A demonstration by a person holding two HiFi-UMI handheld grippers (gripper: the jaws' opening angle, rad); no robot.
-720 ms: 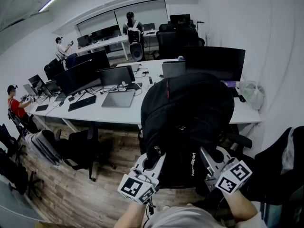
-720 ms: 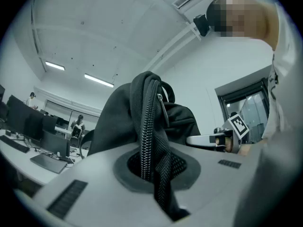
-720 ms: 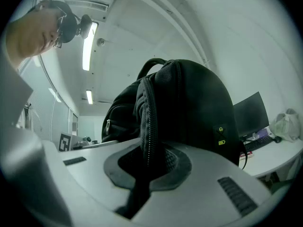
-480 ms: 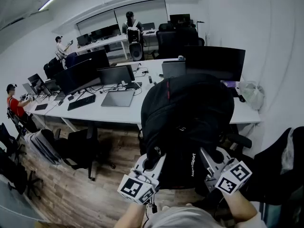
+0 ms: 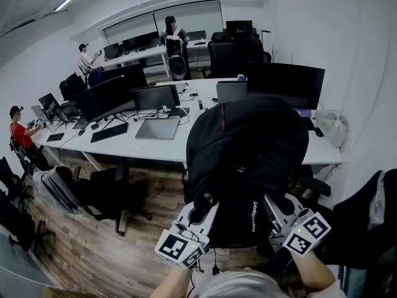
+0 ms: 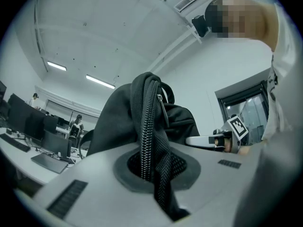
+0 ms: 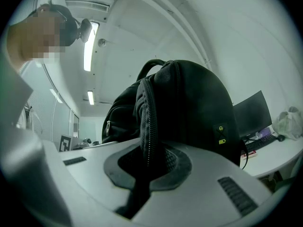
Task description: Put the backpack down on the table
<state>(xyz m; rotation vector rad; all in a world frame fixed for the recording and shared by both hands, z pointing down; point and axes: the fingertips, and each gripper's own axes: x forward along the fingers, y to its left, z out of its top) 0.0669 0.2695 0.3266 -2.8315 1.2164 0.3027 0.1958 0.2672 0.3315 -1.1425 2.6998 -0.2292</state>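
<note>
The black backpack (image 5: 245,160) hung in the air in front of the person, gripped from both sides low down. From the head view it covered the near right end of the long white table (image 5: 155,149). Whether its base touched the table edge could not be made out.

The left tongs (image 5: 203,205) were pressed together on a fold of the backpack's side. In the left gripper view a zip track and black mesh ran straight down between the jaws. The right tongs (image 5: 271,203) were likewise clamped on the opposite side, pinching a zipped seam and the dark fabric beside it. Both pointed roughly level and away from the person, with their marker cubes nearest the camera.

Behind the backpack a dark monitor (image 5: 286,82) stood on the table, its right half showing past the bag's shoulder. A closed grey laptop (image 5: 158,128) lay flat to the left, and a black keyboard (image 5: 111,132) lay further left. A pale plastic bag (image 5: 332,126) sat at the table's right end. A black office chair (image 5: 102,194) stood on the wooden floor (image 5: 80,247) below the table's near edge, left of the backpack.

A seated person in red (image 5: 18,135) worked at the far left, and two more people stood by the desks at the back of the room.
</note>
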